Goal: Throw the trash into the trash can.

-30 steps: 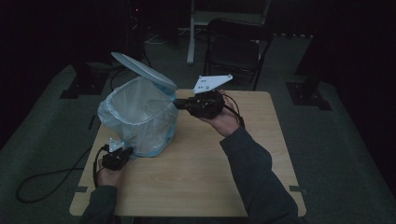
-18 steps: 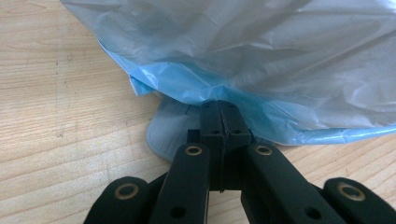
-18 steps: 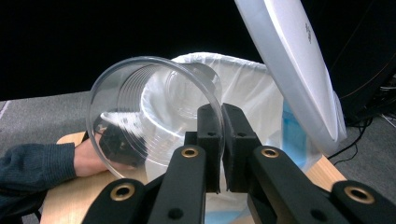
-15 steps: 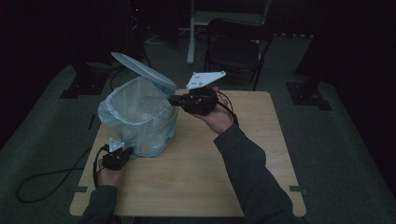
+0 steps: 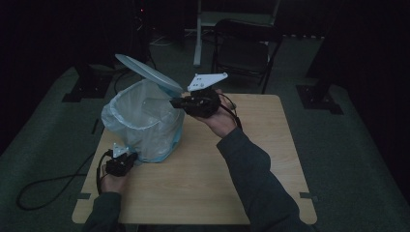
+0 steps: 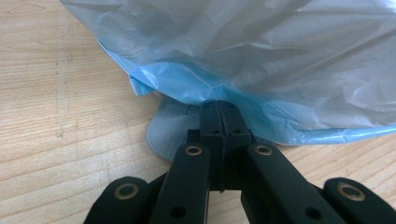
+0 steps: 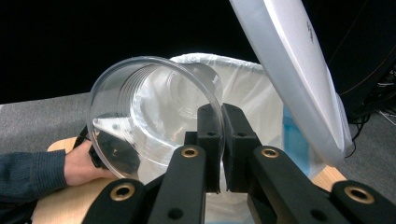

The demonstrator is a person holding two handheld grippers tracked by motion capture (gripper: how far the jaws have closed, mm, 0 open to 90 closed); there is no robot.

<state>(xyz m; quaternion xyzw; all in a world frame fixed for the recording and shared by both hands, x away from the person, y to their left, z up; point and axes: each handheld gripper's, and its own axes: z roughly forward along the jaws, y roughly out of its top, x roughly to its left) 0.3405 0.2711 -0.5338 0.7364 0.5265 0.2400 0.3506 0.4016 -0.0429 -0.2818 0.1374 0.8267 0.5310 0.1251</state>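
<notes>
Left gripper [image 6: 219, 116]: low on the wooden table [image 6: 56, 116], jaws pressed together on what seems to be the grey pedal [image 6: 170, 130] under the bin liner [image 6: 261, 56]. Right gripper [image 7: 222, 126]: raised at the bin's rim, pinching the clear plastic cup's [image 7: 149, 116] wall, mouth toward the camera. Beyond the cup: white-lined bin [image 5: 145, 121], lid [image 7: 299, 70] tilted open.

Dim lab or studio: lone wooden table [image 5: 203, 179], black stand bases [image 5: 319, 92], folding chair [image 5: 244, 53], floor cable [image 5: 38, 186].
</notes>
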